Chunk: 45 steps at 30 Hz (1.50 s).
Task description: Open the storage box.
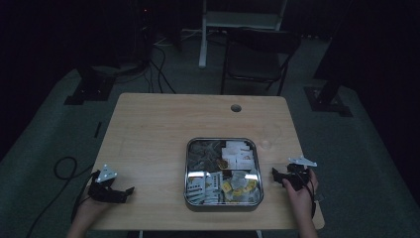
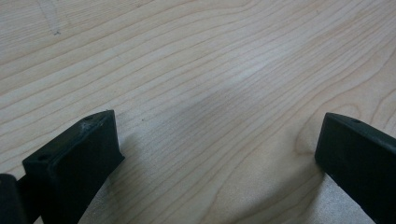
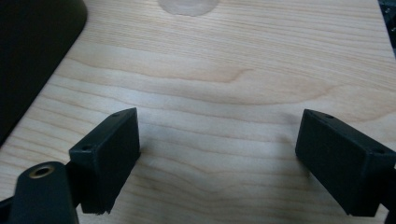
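Note:
A square metal tray [image 1: 187,163] sits on the wooden table [image 1: 163,124], toward its front right, holding several small packets and sachets. My left gripper [image 1: 126,192] rests low at the table's front left corner, a hand behind it. In the left gripper view its black jaws stand wide apart over bare wood, so the left gripper [image 2: 217,140] is open and empty. My right gripper [image 1: 275,174] lies just right of the tray near the table's right edge. In the right gripper view the right gripper [image 3: 217,140] is open too, nothing between its fingers [image 3: 109,154].
A round cable hole [image 1: 236,107] pierces the table's far side. Behind the table stand a dark folding chair [image 1: 257,54] and a white frame [image 1: 204,34]. Cables [image 1: 64,168] trail on the floor at the left. The dark tray wall [image 3: 32,51] borders the right gripper view.

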Each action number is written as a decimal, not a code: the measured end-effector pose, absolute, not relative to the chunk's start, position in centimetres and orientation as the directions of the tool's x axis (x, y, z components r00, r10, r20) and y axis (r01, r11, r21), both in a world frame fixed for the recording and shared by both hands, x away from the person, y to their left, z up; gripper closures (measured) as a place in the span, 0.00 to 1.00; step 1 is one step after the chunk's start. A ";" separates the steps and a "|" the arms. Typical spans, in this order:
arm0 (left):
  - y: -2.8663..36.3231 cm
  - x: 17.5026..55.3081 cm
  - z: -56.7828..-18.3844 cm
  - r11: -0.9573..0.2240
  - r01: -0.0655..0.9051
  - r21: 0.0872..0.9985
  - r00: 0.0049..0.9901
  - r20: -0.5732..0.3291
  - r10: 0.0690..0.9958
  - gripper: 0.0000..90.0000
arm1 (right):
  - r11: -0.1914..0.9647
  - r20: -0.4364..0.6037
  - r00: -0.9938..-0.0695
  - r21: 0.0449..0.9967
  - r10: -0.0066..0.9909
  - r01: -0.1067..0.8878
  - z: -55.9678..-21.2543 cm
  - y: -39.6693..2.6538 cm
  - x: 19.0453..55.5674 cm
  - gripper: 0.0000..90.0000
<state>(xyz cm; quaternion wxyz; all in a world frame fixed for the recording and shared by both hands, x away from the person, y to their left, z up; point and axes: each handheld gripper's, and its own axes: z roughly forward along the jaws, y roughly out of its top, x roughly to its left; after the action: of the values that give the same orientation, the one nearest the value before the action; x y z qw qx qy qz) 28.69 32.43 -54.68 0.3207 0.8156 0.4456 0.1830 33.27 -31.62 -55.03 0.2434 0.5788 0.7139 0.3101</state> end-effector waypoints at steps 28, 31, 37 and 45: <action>32.1 28.4 -54.7 -0.381 0.619 0.687 0.512 0.016 0.859 0.01 | 0.183 0.011 -0.276 0.724 0.961 0.665 -55.0 -31.3 33.7 0.14; 31.6 28.4 -54.6 -0.395 0.617 0.680 0.524 0.020 0.852 0.01 | 0.183 0.011 -0.276 0.723 0.961 0.666 -55.0 -31.3 33.7 0.14; 30.1 29.0 -54.3 -0.444 0.604 0.662 0.566 0.035 0.824 0.01 | 0.183 0.011 -0.276 0.723 0.961 0.666 -55.0 -31.3 33.7 0.14; 29.0 29.6 -53.5 -0.458 0.581 0.672 0.598 0.028 0.801 0.01 | 0.183 0.011 -0.276 0.723 0.961 0.666 -55.0 -31.3 33.7 0.14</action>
<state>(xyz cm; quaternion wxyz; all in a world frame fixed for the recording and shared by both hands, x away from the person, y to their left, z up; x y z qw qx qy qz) 29.57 29.03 -53.48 0.3163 0.8362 0.4132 0.1733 33.69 -31.31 -55.04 0.2328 0.5548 0.7330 0.3173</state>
